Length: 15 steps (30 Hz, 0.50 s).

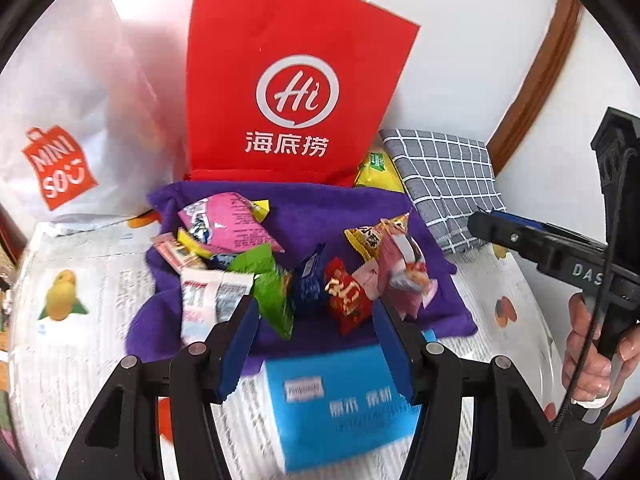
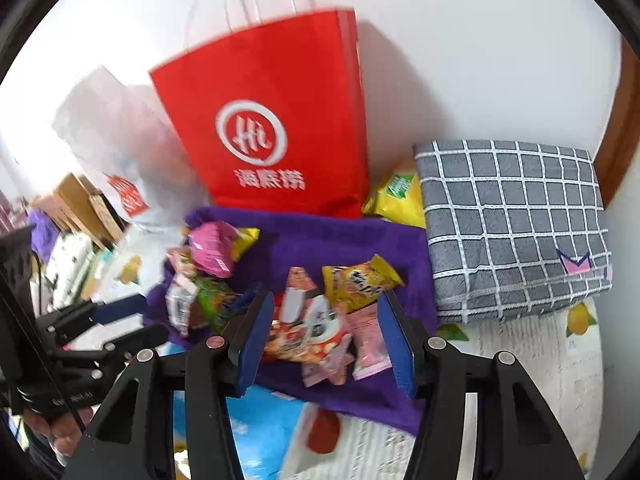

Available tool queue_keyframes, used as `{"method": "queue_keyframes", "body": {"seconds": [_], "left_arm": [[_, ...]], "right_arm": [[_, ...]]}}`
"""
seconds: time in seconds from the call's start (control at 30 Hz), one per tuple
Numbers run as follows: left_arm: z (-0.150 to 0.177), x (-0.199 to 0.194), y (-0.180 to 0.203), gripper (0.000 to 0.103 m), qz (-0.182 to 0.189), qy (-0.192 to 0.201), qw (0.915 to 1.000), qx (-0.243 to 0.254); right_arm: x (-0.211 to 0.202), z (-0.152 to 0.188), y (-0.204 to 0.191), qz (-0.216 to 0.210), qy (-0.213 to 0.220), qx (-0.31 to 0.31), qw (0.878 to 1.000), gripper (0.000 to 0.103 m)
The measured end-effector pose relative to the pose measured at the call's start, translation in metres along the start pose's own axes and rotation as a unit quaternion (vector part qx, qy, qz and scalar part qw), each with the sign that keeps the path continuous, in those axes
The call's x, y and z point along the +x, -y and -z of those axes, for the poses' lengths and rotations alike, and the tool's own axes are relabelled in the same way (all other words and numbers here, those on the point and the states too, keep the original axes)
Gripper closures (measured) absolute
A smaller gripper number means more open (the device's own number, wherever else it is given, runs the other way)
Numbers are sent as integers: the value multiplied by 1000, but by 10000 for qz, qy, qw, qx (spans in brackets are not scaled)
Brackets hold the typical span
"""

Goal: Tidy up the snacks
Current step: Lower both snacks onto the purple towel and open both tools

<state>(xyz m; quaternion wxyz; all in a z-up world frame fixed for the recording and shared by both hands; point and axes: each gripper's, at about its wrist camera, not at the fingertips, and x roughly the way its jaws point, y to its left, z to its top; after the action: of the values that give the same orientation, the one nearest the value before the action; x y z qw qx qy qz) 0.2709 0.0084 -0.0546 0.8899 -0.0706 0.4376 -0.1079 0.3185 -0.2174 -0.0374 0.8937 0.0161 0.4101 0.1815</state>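
Several snack packets lie heaped on a purple towel (image 1: pixel 344 208) (image 2: pixel 340 236): a pink pack (image 1: pixel 228 220) (image 2: pixel 210 250), a green one (image 1: pixel 272 292), a red one (image 1: pixel 346 292) and a yellow one (image 1: pixel 366 238) (image 2: pixel 360 280). Behind them stands a red paper bag (image 1: pixel 296 92) (image 2: pixel 272 132). My left gripper (image 1: pixel 316 344) hovers open above the towel's near edge, holding nothing. My right gripper (image 2: pixel 326 340) (image 1: pixel 486 222) stands open over an orange-and-white pack (image 2: pixel 308 328) and a pink pack (image 2: pixel 368 344); its pads are not touching them. The left gripper (image 2: pixel 148 318) shows at the left of the right wrist view.
A white shopping bag (image 1: pixel 60 120) stands left of the red one. A grey checked cushion (image 1: pixel 444 176) (image 2: pixel 516 224) lies at the right, with a yellow packet (image 1: pixel 376 172) (image 2: pixel 396 200) beside it. A blue box (image 1: pixel 340 400) sits near me on a printed cloth (image 1: pixel 80 280). A hand (image 1: pixel 588 356) holds the right gripper.
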Motion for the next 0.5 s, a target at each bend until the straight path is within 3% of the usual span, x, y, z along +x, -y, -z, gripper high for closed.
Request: {"method": "queue_keyframes", "body": {"seconds": [0.13,0.5], "left_arm": [[16,-23,10,46,-305,74,9994,164],[59,-82,31,35,-396,338,9985,166]], "right_arm": [[-21,21,-15,-28,162,9,9999,49],[-107,82,-42,329,610,225,9973,46]]}}
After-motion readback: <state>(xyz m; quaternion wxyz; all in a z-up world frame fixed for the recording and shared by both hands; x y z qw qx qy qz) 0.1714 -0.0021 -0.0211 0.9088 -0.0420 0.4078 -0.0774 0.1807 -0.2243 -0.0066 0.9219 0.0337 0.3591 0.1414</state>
